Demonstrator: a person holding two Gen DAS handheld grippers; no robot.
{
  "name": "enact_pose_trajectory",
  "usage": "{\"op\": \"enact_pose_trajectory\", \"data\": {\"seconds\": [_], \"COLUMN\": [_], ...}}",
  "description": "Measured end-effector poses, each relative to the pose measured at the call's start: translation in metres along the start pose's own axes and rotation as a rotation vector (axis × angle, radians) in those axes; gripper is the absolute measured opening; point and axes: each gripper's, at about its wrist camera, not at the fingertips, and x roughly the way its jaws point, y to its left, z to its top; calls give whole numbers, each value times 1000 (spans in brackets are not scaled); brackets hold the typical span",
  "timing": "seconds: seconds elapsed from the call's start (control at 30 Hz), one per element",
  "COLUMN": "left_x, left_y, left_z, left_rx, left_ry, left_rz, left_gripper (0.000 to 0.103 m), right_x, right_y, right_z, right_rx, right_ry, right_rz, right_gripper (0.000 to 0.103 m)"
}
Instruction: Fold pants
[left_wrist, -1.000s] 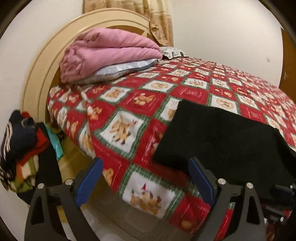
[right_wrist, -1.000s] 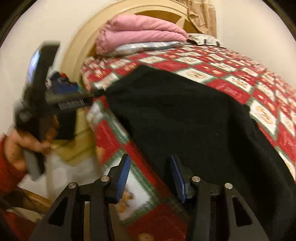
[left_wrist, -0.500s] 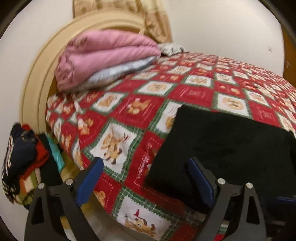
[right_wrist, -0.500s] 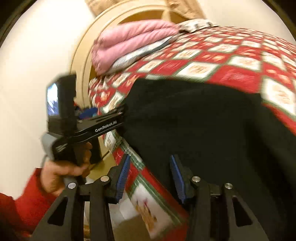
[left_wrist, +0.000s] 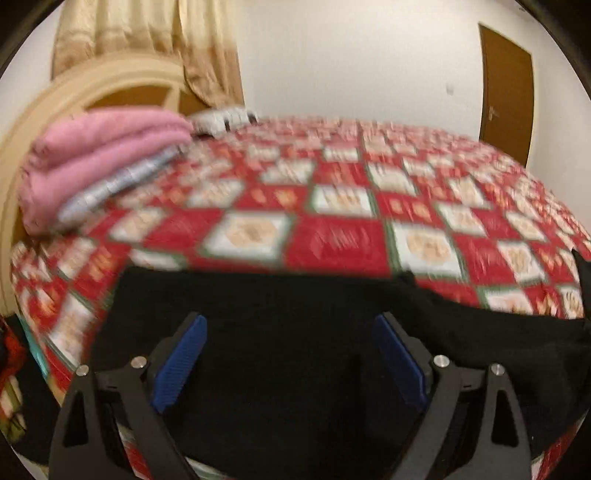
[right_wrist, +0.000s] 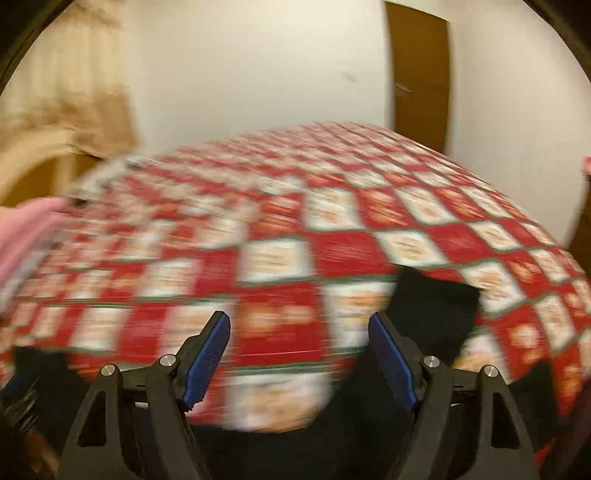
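The black pants (left_wrist: 295, 332) lie flat along the near edge of a bed with a red, white and green patterned cover (left_wrist: 332, 206). My left gripper (left_wrist: 290, 354) is open and empty, held just above the wide black cloth. In the right wrist view a black end of the pants (right_wrist: 432, 310) lies on the cover (right_wrist: 277, 258) behind the right finger, and more black cloth runs along the bottom edge. My right gripper (right_wrist: 299, 350) is open and empty. Both views are blurred by motion.
A folded pink blanket (left_wrist: 96, 155) on a pillow sits at the head of the bed on the left, before a cream headboard (left_wrist: 74, 88) and a curtain. A brown door (left_wrist: 506, 92) is in the far wall. Clothes hang at the left edge.
Both grippers have swung to the right, facing across the bed toward the door. The right gripper has opened wider. The left hand and its gripper have left the right wrist view.
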Motion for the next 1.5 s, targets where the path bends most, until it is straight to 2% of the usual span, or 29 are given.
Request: {"op": "enact_pose_trajectory", "data": {"seconds": [0.03, 0.07, 0.1, 0.13, 0.23, 0.3, 0.33, 0.37, 0.43, 0.47, 0.5, 0.6, 0.67, 0.73, 0.8, 0.87, 0.97, 1.07, 1.17, 1.23, 1.3, 1.43, 1.5], "left_x": [10, 12, 8, 8, 7, 9, 9, 8, 8, 8, 9, 9, 9, 10, 10, 11, 12, 12, 14, 14, 14, 13, 13], "left_y": [-8, -9, -9, -10, -8, -5, -5, -6, -9, -10, -9, -9, -8, -8, -9, -8, -8, -8, -8, -8, -9, -11, -11], "left_z": [-7, -12, -16, -17, -14, -13, -12, -12, -15, -15, -16, -16, -15, -14, -14, -13, -13, -11, -10, -10, -9, -9, -9], "left_rx": [-3, -14, -42, -43, -37, -56, -59, -55, -55, -61, -65, -68, -67, -69, -73, -75, -74, -69, -66, -64, -62, -58, -59], "left_ry": [44, 43, -3, 3, 19, 37, 41, 42, 39, 40, 42, 47, 52, 56, 57, 58, 59, 62, 67, 61, 59, 62, 66], "left_rz": [-6, -2, 10, 14, 16, 8, 8, 15, 27, 31, 34, 37, 35, 36, 38, 40, 40, 36, 33, 36, 45, 62, 69], "left_gripper": [95, 95, 96, 96, 100, 101, 101, 101, 101, 101, 101, 102, 102, 102, 102, 103, 103, 103, 103, 103, 103, 103, 103], "right_x": [19, 35, 47, 62, 87, 88, 86, 85, 79, 75, 71, 40, 0, -39, -67, -81, -80, -84, -102, -107, -103, -73, -56], "right_y": [-8, -14, -21, -26, -31, -36, -39, -42, -55, -66, -74, -107, -125, -142, -156, -167, -173, -185, -213, -229, -234, -216, -204], "right_z": [4, 4, 4, 2, -7, -7, -6, -6, -6, -6, -8, -19, -35, -58, -88, -116, -129, -137, -144, -141, -133, -103, -91], "right_rx": [3, 6, 13, 23, 35, 61, 69, 77, 115, 150, 187, 335, 430, 521, 589, 631, 584, 596, 661, 700, 677, 491, 399], "right_ry": [57, 104, 135, 168, 233, 214, 215, 217, 223, 227, 229, 168, 76, -6, -34, -10, 89, 163, 118, 90, 88, 107, 129], "right_rz": [-57, -95, -121, -140, -112, -101, -97, -95, -77, -49, -8, 136, 224, 259, 209, 146, 41, -28, -111, -121, -108, 4, 31], "right_gripper": [79, 79, 79, 79, 78, 76, 63, 54, 16, 8, 6, 6, 6, 6, 6, 8, 9, 14, 14, 15, 16, 16, 16]}}
